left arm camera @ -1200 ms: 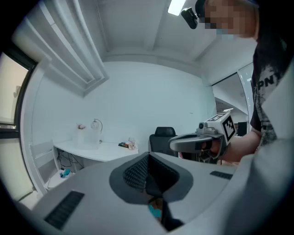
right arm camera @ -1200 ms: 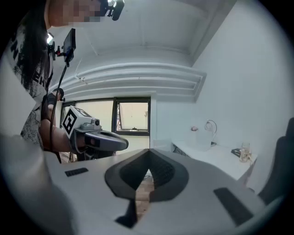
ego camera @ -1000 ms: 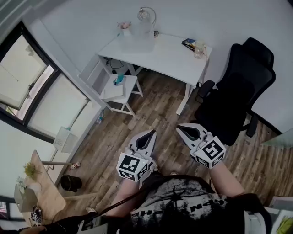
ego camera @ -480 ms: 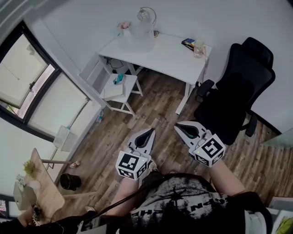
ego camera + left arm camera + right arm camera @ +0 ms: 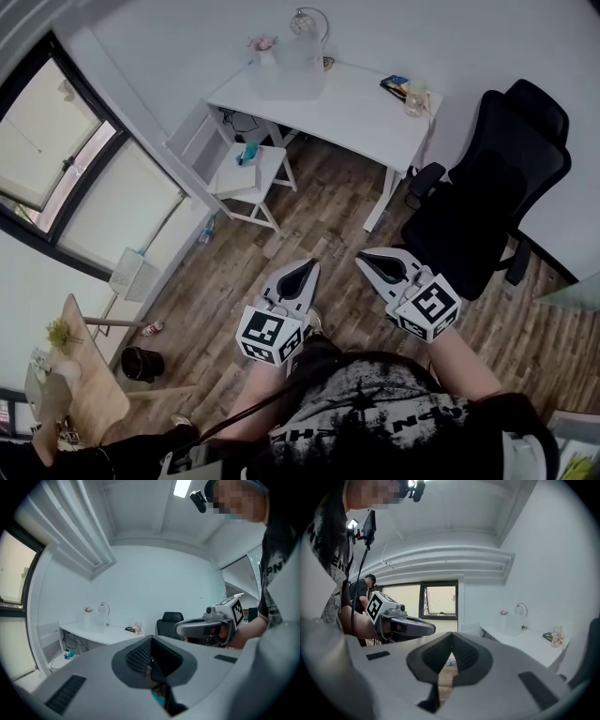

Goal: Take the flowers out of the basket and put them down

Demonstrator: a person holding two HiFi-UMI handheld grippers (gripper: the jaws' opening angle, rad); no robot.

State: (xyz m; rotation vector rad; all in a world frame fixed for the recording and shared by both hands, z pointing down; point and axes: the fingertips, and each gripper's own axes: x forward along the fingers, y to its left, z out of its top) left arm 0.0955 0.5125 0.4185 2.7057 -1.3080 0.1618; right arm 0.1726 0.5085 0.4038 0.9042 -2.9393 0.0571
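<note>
Flowers point(image 5: 262, 43): pink, far off on the white desk point(image 5: 361, 117), beside a pale container point(image 5: 286, 77).
Handling: probably light and soft; pinch the stems gently.
Left gripper point(image 5: 309, 270), right gripper point(image 5: 366, 261): your jaws are pressed together, empty.

Smooth white desk point(image 5: 347, 108), wood-grain plank floor point(image 5: 309, 230), matt black chair point(image 5: 487, 187).

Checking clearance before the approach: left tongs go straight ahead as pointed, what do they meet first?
Way looks free nearby. The left tongs aim between the white desk and the black chair; likely the wall first, though depth is unclear.
</note>
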